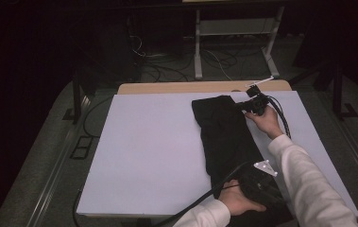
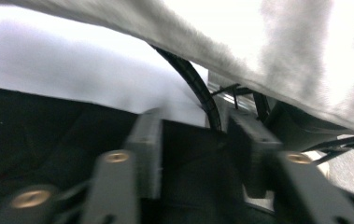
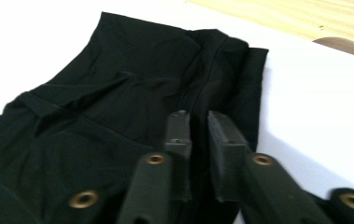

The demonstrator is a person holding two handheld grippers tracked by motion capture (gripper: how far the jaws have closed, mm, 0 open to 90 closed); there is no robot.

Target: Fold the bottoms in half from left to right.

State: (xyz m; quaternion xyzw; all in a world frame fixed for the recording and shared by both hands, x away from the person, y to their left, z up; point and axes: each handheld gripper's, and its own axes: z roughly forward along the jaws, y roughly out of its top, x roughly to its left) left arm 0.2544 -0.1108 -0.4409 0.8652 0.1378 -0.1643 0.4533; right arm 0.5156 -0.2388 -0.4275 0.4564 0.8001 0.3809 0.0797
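The right gripper (image 3: 199, 123) had its jaws nearly together, a narrow gap left, pinching a fold at the edge of the black garment (image 3: 118, 107) near its far end. The left gripper (image 2: 193, 140) stood wider, jaws apart over the garment's near end; whether it held cloth could not be told. The garment (image 1: 224, 137) lay lengthwise on the right half of the white table (image 1: 143, 142). The thin pinch might slip, dropping the fold. The left cable (image 1: 195, 201) could snag the cloth. No containers were present.
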